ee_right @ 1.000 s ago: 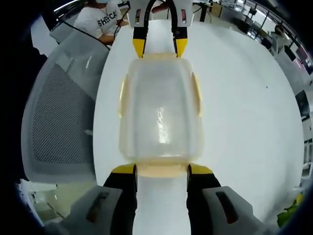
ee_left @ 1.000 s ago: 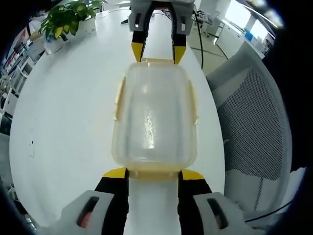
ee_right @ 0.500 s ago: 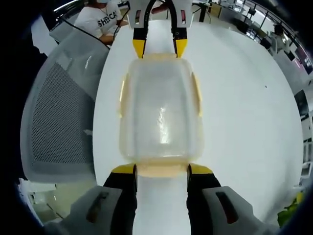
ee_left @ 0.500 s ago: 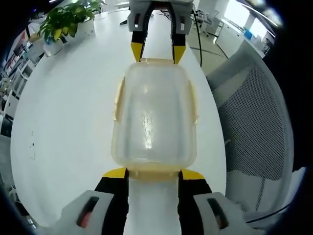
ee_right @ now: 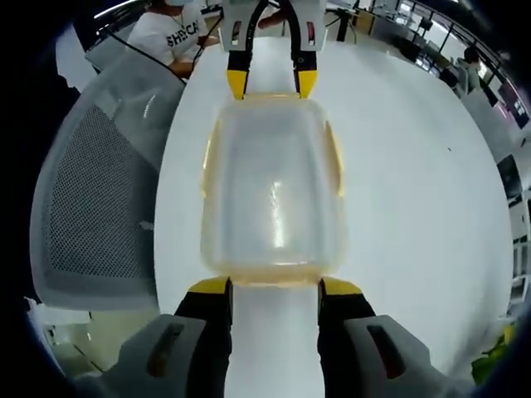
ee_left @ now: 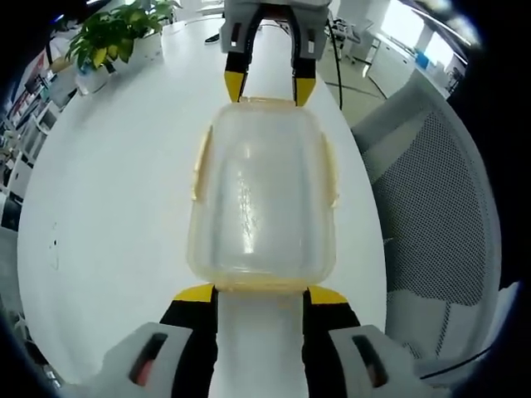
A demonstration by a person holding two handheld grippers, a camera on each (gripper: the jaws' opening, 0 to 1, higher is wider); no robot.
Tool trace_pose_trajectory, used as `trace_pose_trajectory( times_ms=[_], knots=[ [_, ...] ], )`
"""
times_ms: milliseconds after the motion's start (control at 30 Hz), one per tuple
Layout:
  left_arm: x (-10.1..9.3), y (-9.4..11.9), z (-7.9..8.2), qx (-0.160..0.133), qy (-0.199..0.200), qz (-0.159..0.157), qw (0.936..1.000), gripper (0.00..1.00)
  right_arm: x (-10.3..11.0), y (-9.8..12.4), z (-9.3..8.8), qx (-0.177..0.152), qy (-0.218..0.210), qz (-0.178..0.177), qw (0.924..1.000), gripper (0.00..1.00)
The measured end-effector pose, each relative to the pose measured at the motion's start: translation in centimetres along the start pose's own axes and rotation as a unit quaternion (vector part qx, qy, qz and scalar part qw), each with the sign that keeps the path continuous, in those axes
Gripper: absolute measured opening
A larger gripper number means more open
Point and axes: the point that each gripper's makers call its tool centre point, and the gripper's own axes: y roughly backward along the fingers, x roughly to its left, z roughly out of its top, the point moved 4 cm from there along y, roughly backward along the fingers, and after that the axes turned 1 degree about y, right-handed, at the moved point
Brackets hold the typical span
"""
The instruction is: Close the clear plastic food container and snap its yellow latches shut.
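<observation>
Container [ee_left: 261, 195] with lid seated sits on bench [ee_left: 108, 191]; left hand-held gripper [ee_left: 260, 292] at 6 o'clock, right hand-held gripper [ee_right: 275, 286] opposite, both spread, straddling end latches. Next: press them down.

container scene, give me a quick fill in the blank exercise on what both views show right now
1. The clear container rests on a ______ table.
2. The latches along the container's sides are ______ in colour.
3. In the left gripper view, a potted ______ stands at the table's far edge, upper left.
4. The left claw and the right claw sit at ______ ends of the container.

Missing words: white; yellow; plant; opposite
</observation>
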Motion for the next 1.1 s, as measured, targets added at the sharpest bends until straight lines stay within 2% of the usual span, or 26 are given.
trace_pose_trajectory(
  times_ms=[133, 200, 267, 333, 467, 833, 933, 1000, 1067, 1100],
  knots=[
    [-0.1, -0.7, -0.5, 0.014, -0.025, 0.004, 0.9996, 0.37, 0.0, 0.0, 0.0, 0.005, 0.001, -0.001, 1.0, 0.38],
    [-0.3, -1.1, -0.4, 0.013, -0.02, 0.003, 0.9997, 0.43, -0.1, 0.0, 0.0, 0.008, -0.001, 0.001, 1.0, 0.39],
    [-0.3, -1.1, -0.2, 0.009, -0.016, 0.006, 0.9998, 0.44, -0.3, 0.0, -0.1, 0.011, -0.002, -0.005, 0.9999, 0.42],
    [-0.2, -1.0, -0.2, 0.01, -0.016, 0.011, 0.9998, 0.42, -0.4, -0.1, -0.1, 0.012, 0.001, -0.011, 0.9999, 0.44],
    [-0.1, -0.9, -0.3, 0.009, -0.012, 0.004, 0.9999, 0.39, -0.3, -0.2, -0.1, 0.013, 0.001, -0.007, 0.9999, 0.41],
    [-0.1, -0.4, -0.7, 0.008, -0.003, 0.01, 0.9999, 0.38, -0.3, 0.3, -0.6, 0.014, -0.022, -0.012, 0.9996, 0.39],
    [-0.1, 0.0, -0.9, -0.002, 0.02, 0.015, 0.9997, 0.38, -0.3, 1.0, -0.8, -0.008, -0.058, -0.012, 0.9982, 0.4],
    [-0.2, 0.4, -0.8, -0.026, 0.058, 0.017, 0.9978, 0.38, -0.3, 1.4, -0.8, -0.028, -0.089, -0.015, 0.9955, 0.42],
    [-0.3, 0.9, -0.9, -0.054, 0.096, 0.014, 0.9938, 0.38, -0.3, 1.9, -1.0, -0.053, -0.132, -0.01, 0.9898, 0.41],
    [-0.3, 1.1, -1.0, -0.071, 0.126, 0.015, 0.9894, 0.38, -0.4, 2.1, -1.0, -0.069, -0.159, -0.01, 0.9847, 0.4]
  ],
)
